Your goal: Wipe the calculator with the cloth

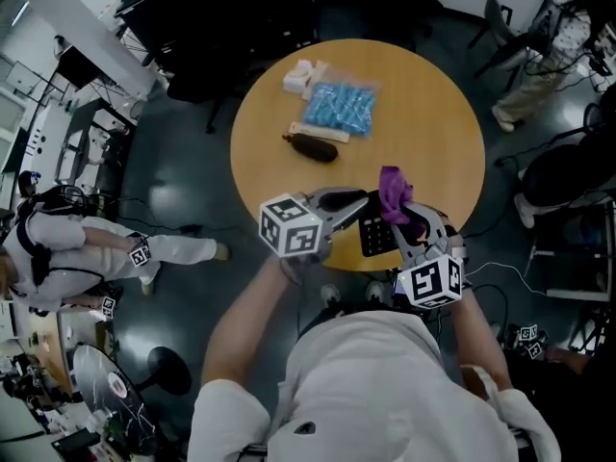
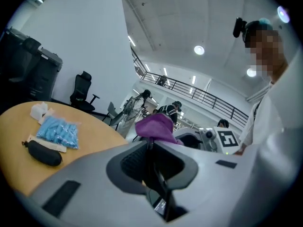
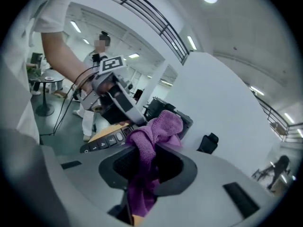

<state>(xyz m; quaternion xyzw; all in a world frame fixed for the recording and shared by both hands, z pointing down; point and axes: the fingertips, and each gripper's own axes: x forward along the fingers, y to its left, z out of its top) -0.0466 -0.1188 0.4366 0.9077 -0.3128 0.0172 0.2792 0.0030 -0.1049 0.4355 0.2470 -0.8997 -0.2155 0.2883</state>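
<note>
My left gripper (image 1: 363, 208) is shut on a thin black calculator (image 1: 375, 237), held in the air over the near edge of the round wooden table (image 1: 433, 114). In the left gripper view the calculator (image 2: 160, 186) stands edge-on between the closed jaws. My right gripper (image 1: 402, 221) is shut on a purple cloth (image 1: 392, 190), which bunches out past its jaws. In the right gripper view the cloth (image 3: 150, 138) lies against the calculator's number keys (image 3: 105, 139), with the left gripper (image 3: 116, 96) behind them. The cloth (image 2: 155, 127) also shows just beyond the left jaws.
On the far half of the table lie a blue packet bag (image 1: 339, 108), a dark pouch (image 1: 314, 146) on a pale strip, and a white packet (image 1: 300, 75). A black office chair (image 1: 241, 17) stands behind the table. A person in white (image 1: 96, 258) is at the left.
</note>
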